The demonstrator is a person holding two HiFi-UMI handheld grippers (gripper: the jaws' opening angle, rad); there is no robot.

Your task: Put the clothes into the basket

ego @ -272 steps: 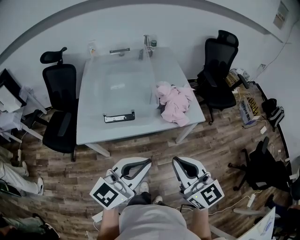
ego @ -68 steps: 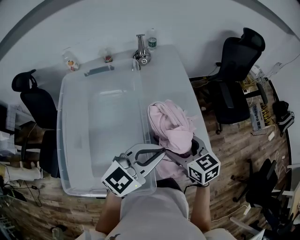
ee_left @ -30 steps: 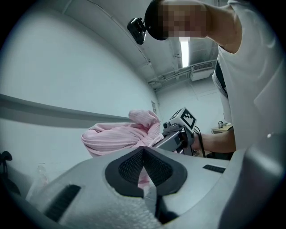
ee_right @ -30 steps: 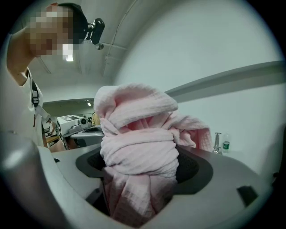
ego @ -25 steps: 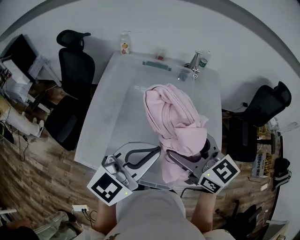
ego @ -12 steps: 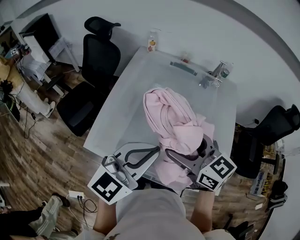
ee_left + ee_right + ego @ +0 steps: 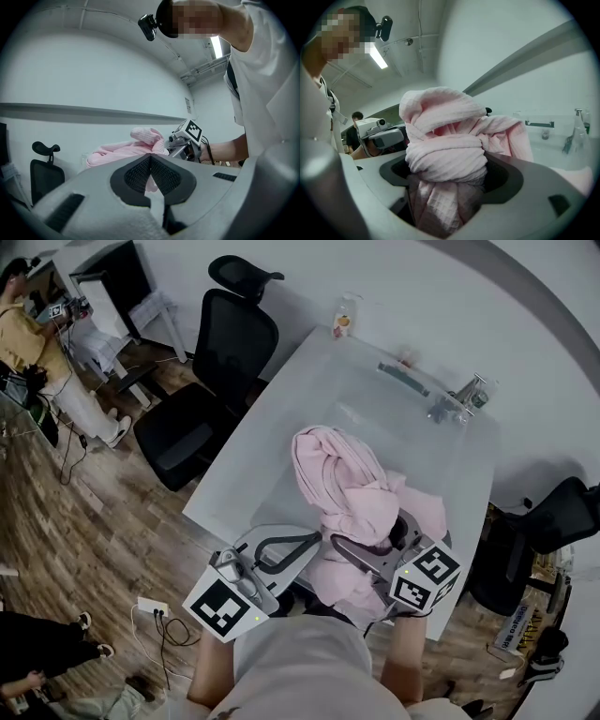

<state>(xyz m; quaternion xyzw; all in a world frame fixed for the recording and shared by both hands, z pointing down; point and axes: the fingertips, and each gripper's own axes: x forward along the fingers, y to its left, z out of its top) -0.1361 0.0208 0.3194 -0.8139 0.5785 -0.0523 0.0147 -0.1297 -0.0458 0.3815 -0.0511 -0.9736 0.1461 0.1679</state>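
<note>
A bundle of pink clothes (image 7: 349, 486) hangs off the table with my right gripper (image 7: 373, 545) shut on its lower part. In the right gripper view the knotted cloth (image 7: 445, 140) fills the space between the jaws of that gripper (image 7: 447, 176). The clear plastic basket (image 7: 319, 395) stands on the white table, beyond and under the bundle. My left gripper (image 7: 305, 545) hovers just left of the bundle with its jaws together and nothing between them. In the left gripper view its pads (image 7: 140, 171) meet, and the pink clothes (image 7: 124, 150) show behind them.
Black office chairs stand left (image 7: 220, 343) and right (image 7: 553, 521) of the table. A bottle (image 7: 345, 315) and a metal fitting (image 7: 459, 399) sit at the table's far edge. A person (image 7: 42, 343) stands at the upper left. Cables (image 7: 164, 620) lie on the wooden floor.
Both grippers have moved across and a little down with the pink bundle still in the right one. The view has swung, so more floor and a person show at the left.
</note>
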